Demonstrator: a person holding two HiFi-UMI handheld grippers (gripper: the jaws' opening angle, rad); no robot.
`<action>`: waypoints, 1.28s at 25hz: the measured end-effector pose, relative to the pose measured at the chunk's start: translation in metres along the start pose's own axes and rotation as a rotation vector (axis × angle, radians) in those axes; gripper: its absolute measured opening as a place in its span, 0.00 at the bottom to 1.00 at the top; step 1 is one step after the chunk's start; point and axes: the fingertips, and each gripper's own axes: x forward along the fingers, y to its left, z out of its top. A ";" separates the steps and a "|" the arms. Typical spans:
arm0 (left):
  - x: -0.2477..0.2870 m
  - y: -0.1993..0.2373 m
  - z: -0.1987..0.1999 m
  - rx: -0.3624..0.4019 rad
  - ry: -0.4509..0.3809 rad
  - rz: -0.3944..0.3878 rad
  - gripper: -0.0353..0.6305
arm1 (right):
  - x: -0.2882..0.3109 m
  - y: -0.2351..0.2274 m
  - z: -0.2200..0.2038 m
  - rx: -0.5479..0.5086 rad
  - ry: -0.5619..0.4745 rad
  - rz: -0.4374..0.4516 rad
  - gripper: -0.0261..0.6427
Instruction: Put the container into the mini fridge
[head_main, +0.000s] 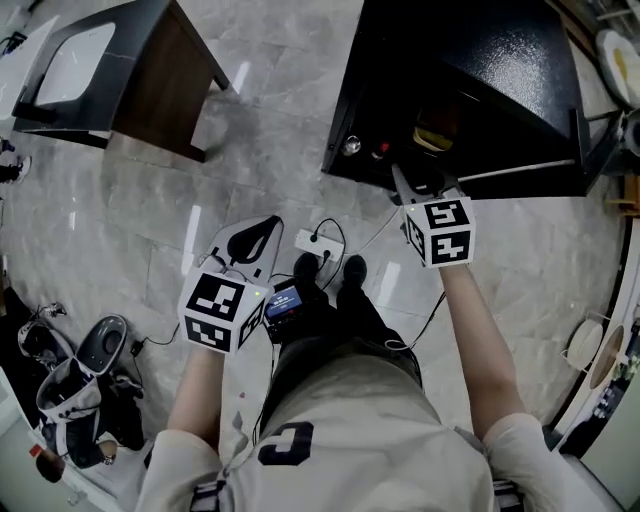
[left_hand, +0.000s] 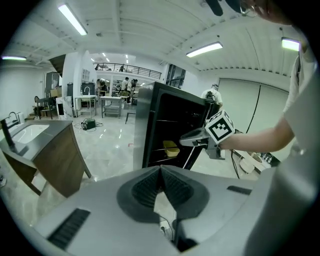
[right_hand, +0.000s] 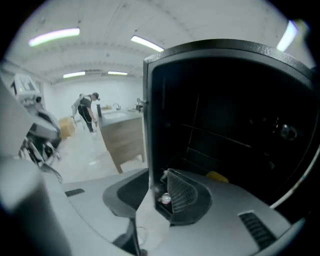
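Left gripper view: flat yellow container (left_hand: 170, 148) inside mini fridge (left_hand: 172, 112); left tongs (left_hand: 160, 169) clenched, right tongs (right_hand: 156, 176) parted.

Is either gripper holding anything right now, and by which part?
Nothing is held. The right gripper has its jaws apart and empty before the mini fridge; the left gripper has them together on nothing. The yellow container sits inside the fridge.
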 end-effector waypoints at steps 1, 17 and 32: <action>-0.002 0.001 0.002 0.004 -0.010 -0.002 0.14 | -0.004 0.011 0.004 0.058 -0.011 0.045 0.22; -0.035 -0.031 0.040 0.076 -0.109 -0.108 0.14 | -0.097 0.103 0.073 0.551 -0.263 0.426 0.13; -0.060 -0.028 0.052 0.186 -0.137 -0.168 0.14 | -0.138 0.173 0.076 0.435 -0.280 0.417 0.08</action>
